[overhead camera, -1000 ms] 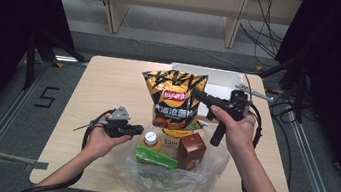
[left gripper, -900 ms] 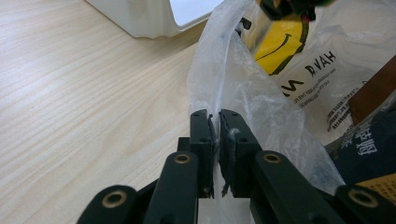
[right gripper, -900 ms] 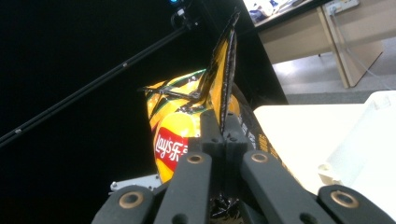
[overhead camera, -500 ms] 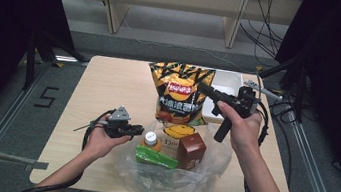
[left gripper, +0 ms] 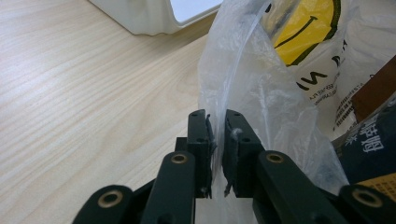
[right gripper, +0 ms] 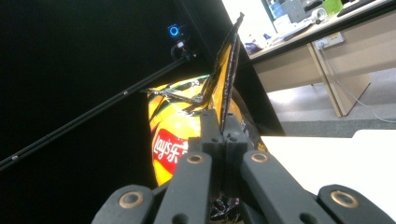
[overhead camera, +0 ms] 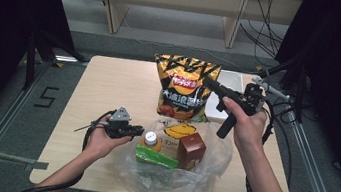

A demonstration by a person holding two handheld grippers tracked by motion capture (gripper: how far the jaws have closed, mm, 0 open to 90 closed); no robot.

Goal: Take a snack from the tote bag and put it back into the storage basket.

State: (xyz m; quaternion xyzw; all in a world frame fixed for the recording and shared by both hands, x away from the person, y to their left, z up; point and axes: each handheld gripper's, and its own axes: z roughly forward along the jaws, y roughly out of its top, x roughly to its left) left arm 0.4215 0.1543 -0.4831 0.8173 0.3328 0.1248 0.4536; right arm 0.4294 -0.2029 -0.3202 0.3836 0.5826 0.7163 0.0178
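A black and yellow chips bag (overhead camera: 183,88) hangs upright above the table, just behind a clear plastic bag (overhead camera: 166,181). My right gripper (overhead camera: 206,82) is shut on the chips bag's right edge; in the right gripper view the jaws (right gripper: 220,130) pinch the bag's crimped seam (right gripper: 226,70). My left gripper (overhead camera: 139,132) sits at the plastic bag's left rim. In the left gripper view its jaws (left gripper: 216,135) are shut on a thin fold of the plastic film (left gripper: 252,79).
Inside the plastic bag lie a white-capped bottle (overhead camera: 151,139), a green carton (overhead camera: 156,157), a brown box (overhead camera: 191,149) and a yellow smiley pack (overhead camera: 181,130). A white tray (overhead camera: 221,95) stands behind the chips bag. The left half of the wooden table (overhead camera: 109,87) is bare.
The right gripper has carried the chips bag a little to the right and higher in the picture. The left gripper and the plastic bag have stayed put.
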